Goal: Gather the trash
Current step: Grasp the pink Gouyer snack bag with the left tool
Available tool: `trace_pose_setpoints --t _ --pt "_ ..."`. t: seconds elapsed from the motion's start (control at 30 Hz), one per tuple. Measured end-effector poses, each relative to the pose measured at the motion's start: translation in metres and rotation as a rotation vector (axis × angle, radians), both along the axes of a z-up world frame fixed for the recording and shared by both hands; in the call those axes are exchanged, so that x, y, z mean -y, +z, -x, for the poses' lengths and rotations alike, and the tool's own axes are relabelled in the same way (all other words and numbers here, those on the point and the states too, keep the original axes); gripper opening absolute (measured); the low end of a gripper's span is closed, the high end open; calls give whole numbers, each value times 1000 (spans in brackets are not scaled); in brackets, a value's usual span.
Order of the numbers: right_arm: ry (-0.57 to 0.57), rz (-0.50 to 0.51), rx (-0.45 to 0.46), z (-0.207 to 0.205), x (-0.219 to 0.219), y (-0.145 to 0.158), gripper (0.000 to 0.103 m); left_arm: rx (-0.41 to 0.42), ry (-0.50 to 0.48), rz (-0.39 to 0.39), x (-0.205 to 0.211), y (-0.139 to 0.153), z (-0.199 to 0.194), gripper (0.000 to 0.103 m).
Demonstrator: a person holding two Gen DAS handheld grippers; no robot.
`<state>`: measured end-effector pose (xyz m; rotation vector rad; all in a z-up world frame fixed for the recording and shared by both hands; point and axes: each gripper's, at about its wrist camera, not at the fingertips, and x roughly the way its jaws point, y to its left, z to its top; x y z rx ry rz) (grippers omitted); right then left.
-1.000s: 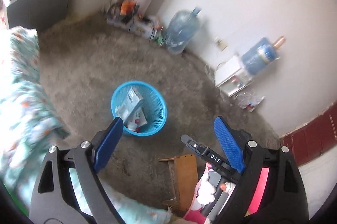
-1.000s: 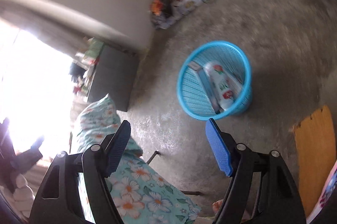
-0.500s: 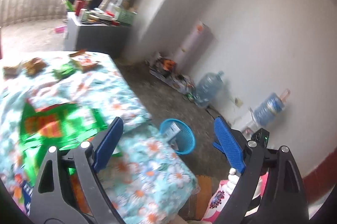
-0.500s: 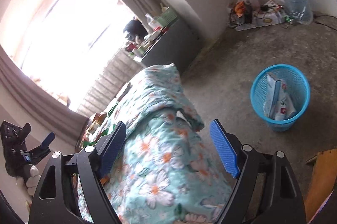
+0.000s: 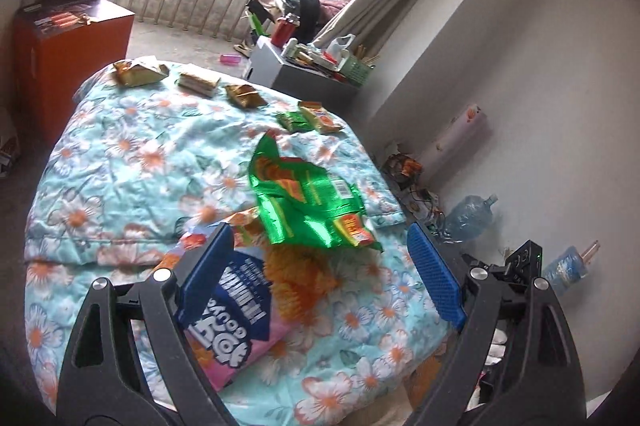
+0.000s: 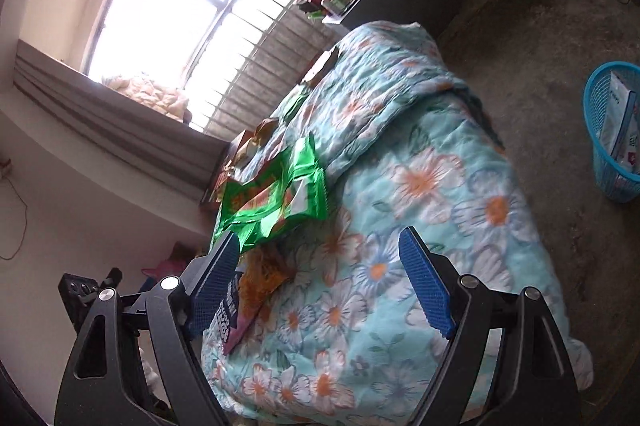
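Both blue ribbed pads of the left gripper [image 5: 320,278] were seen spread wide apart in the left wrist view, with nothing clamped between them, held above a bed [image 5: 120,161] covered by a quilted, flower-printed turquoise blanket. A crinkled, shiny green foil wrapper [image 5: 308,201] was laid flat near the middle of the blanket. Just below it, a flat blue-and-pink snack bag [image 5: 236,310] with an orange printed patch was partly hidden behind the left pad. Along the far edge of the blanket, several small crumpled brown and gold wrappers [image 5: 138,73] were lined up, and a small green packet [image 5: 294,121] was set beside an orange one. Clear plastic water jugs [image 5: 466,220] were seen on the floor by the white wall.

From the right wrist view, the right gripper [image 6: 320,282] was likewise shown parted, its textured blue pads empty, over the bed's near end. The green foil wrapper [image 6: 272,197] was seen lying on the blanket just beyond the left pad, touching the blue-and-pink snack bag [image 6: 236,310] below it. A round blue mesh plastic basket [image 6: 600,129], already holding flat cartons, was stood on the rough grey floor, well apart from the bed.
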<state>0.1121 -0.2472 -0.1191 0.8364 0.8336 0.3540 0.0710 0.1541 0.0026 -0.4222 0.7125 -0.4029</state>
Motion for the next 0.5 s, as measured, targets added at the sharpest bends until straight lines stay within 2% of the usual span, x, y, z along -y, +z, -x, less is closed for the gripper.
trace_pose_setpoints --t 0.27,0.4,0.5 --pt "116 -151 -87 -26 -50 -21 79 -73 82 -85 -28 -42 3 84" --pt "141 -196 -158 -46 -74 -33 74 -63 77 -156 -32 -56 -3 84" --pt "132 -217 -211 -58 -87 -44 70 -104 31 -177 -35 -68 -27 84"
